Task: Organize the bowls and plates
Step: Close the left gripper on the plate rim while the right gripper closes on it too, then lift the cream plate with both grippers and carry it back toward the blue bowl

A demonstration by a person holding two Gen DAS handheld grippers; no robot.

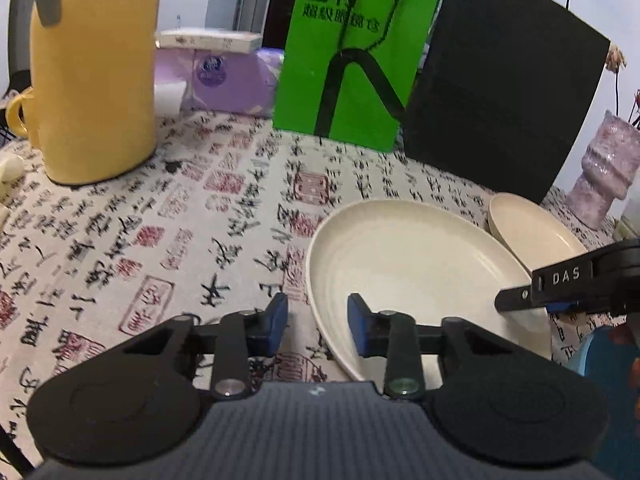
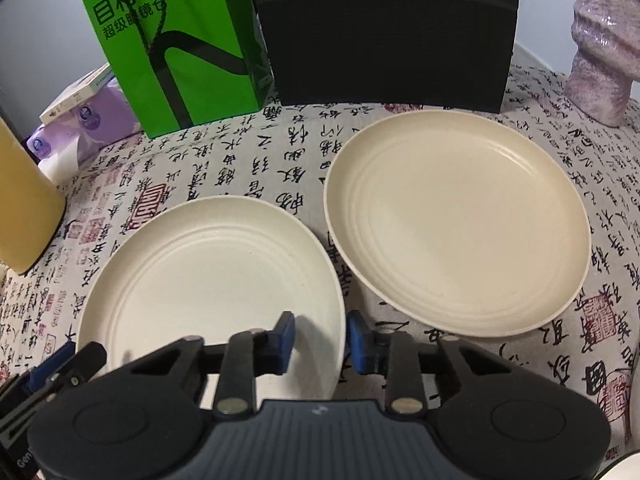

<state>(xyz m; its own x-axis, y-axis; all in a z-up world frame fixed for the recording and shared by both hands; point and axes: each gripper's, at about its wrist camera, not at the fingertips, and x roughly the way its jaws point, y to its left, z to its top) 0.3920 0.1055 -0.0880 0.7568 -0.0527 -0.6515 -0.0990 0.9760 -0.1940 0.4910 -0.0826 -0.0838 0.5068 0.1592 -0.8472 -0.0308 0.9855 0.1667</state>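
left gripper (image 1: pixel 317 322) straddles near plate's (image 2: pixel 208 264) left rim, jaws narrow, contact unclear | right gripper (image 2: pixel 320 338) likewise on its right rim | plate looks light, stiff, slick: take rim | far plate (image 2: pixel 456 220) just right

Table under a calligraphy-print cloth (image 2: pixel 256 152), two cream plates (image 2: pixel 208 272) (image 2: pixel 456 220) side by side on it, green paper bag (image 2: pixel 180 48), black bag (image 2: pixel 384 32), yellow jug (image 1: pixel 92 72), yellow mug (image 1: pixel 18 114), purple tissue packs (image 1: pixel 224 80), pink vase (image 1: pixel 604 172).
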